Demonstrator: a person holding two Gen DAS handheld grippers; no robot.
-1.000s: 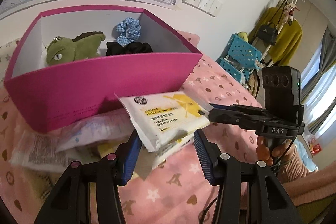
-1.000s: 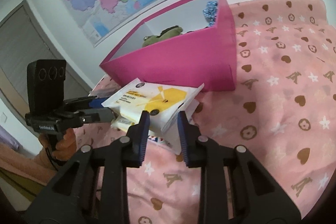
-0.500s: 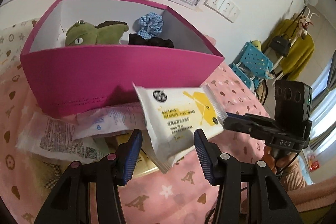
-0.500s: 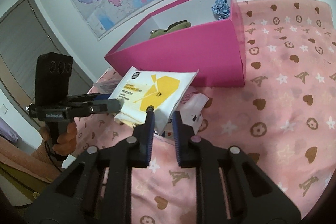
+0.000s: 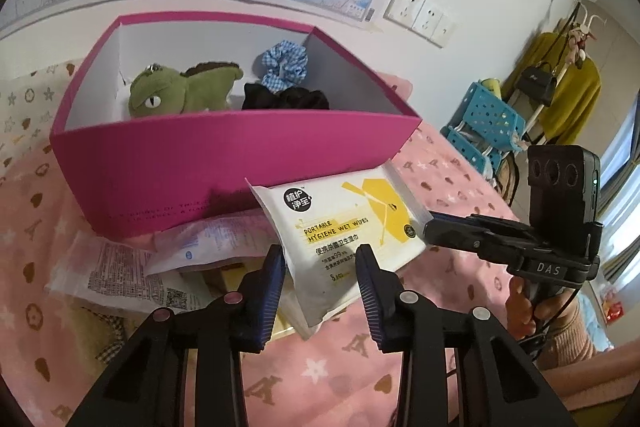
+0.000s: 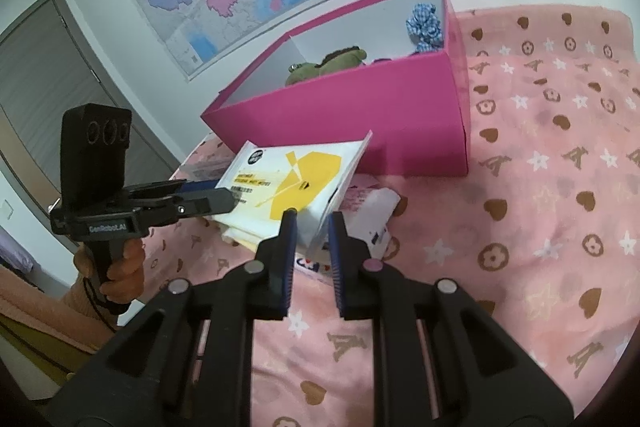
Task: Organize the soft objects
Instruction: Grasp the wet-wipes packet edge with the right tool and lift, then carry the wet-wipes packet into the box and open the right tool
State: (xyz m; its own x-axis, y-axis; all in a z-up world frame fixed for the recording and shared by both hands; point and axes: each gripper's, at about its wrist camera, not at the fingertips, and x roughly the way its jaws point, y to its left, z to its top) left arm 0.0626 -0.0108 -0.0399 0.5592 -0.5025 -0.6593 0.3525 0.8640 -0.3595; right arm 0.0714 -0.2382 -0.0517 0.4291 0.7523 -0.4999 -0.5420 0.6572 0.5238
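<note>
A white and yellow wet wipes pack [image 5: 344, 223] is held in the air in front of the pink box [image 5: 224, 155]. My right gripper [image 6: 312, 223] is shut on the pack's edge [image 6: 296, 179]. My left gripper [image 5: 320, 259] has its jaws on either side of the pack's lower end, and I cannot tell if they press it. The box [image 6: 360, 115] holds a green plush dinosaur [image 5: 180, 91], a blue checked scrunchie [image 5: 286, 65] and a black scrunchie [image 5: 288, 99].
Several other soft packets [image 5: 120, 267] lie on the pink patterned bedspread [image 6: 540, 187] in front of the box. A map hangs on the wall behind. A blue stool [image 5: 488, 123] and a clothes rack stand to the right.
The right gripper closed on the wipes pack and lifted it off the pile. The left gripper's jaws narrowed around the pack's lower end.
</note>
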